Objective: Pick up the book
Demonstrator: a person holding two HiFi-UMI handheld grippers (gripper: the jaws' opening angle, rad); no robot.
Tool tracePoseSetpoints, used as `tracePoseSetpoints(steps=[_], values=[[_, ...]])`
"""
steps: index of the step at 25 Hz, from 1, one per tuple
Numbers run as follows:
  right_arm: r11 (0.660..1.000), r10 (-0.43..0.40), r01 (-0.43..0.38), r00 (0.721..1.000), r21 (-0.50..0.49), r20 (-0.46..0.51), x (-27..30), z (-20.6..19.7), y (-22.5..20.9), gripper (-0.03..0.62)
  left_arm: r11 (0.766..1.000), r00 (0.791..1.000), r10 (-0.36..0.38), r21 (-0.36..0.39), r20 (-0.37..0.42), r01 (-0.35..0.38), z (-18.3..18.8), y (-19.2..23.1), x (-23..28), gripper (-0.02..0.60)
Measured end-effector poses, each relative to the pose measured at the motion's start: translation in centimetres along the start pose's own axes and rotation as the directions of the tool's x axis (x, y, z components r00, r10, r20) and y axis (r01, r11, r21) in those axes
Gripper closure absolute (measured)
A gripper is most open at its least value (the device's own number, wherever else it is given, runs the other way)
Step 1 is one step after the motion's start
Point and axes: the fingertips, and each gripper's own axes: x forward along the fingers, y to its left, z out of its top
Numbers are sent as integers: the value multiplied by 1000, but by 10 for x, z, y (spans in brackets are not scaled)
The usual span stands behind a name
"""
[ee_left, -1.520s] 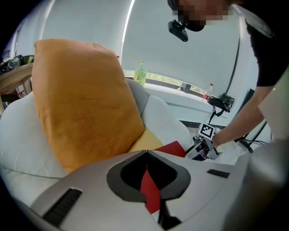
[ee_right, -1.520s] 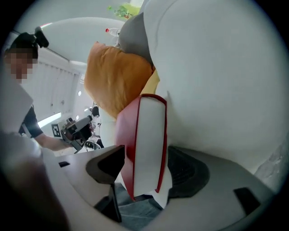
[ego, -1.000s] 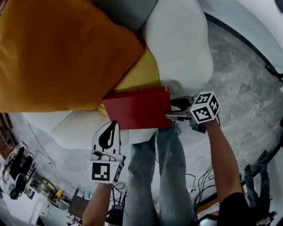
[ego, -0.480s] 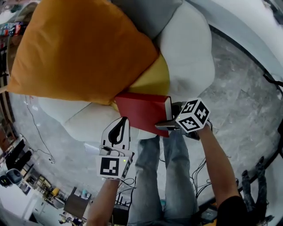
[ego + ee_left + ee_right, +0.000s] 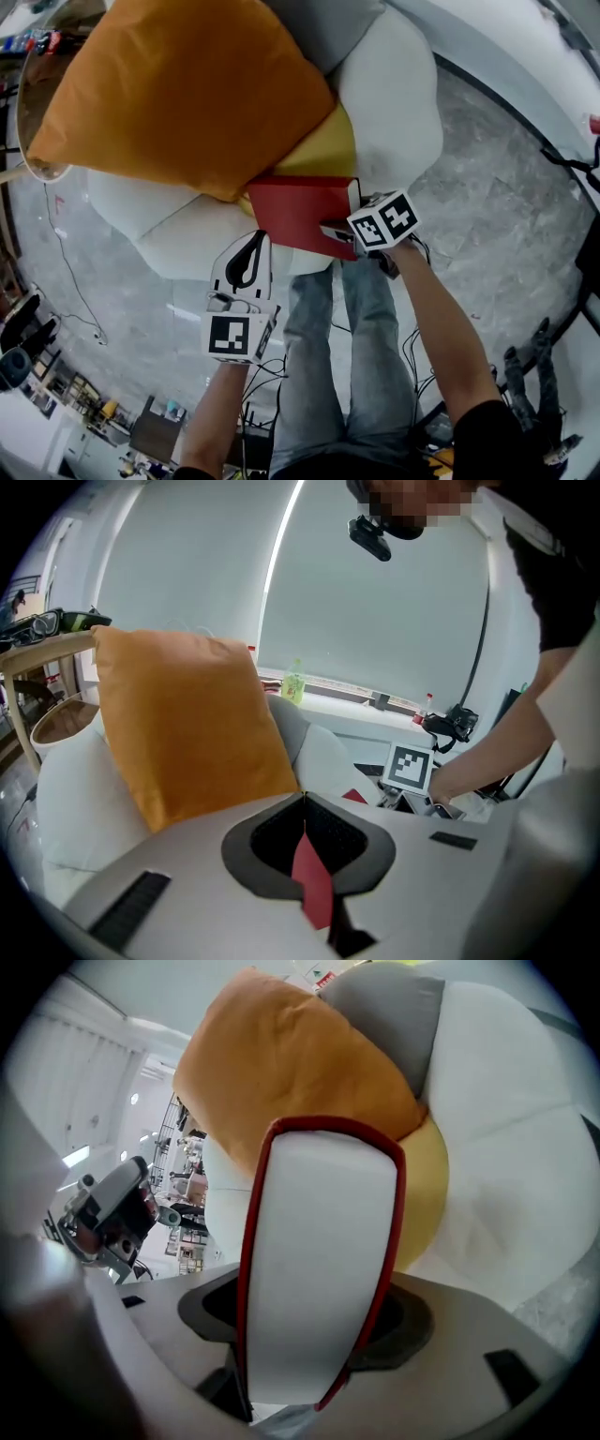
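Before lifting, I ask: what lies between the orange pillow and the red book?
A yellow cushion; the head view shows it between the orange pillow and the red book.

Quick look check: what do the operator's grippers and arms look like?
Both the left gripper and right gripper are light grey with black-lined jaw openings, each carrying a cube of black-and-white square markers. Arms bare; short black sleeve on the right.

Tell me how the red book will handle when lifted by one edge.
The book probably stays stiff: a hard red cover wraps a thick page block. Held at one edge by the right gripper, its far end may droop or twist.
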Motion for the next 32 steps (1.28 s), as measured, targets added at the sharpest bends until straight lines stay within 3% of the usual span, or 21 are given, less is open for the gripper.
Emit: tracePoseSetpoints(steps=[4,10,17,24,32], values=[[1000,-23,23,999,-1,22,-10,15,11,316,1000,1000,-5,14,24,5,8,6,-15,568],[995,-51,57,996,-81,72,-41,24,43,339,999,1000,1,38,31,-2,13,8,-47,568],[999,-27,32,981,-25,190,-101,53,74,345,998,999,2,65,44,-5,38,-2,-74,568],[1000,27,-29,957,3,289,-165,72,110,347,996,996,1,93,89,-9,89,-13,-97,568],[990,142,-140,907,-33,396,-242,88,158,347,993,989,29,110,146,-46,143,-34,-124,568]])
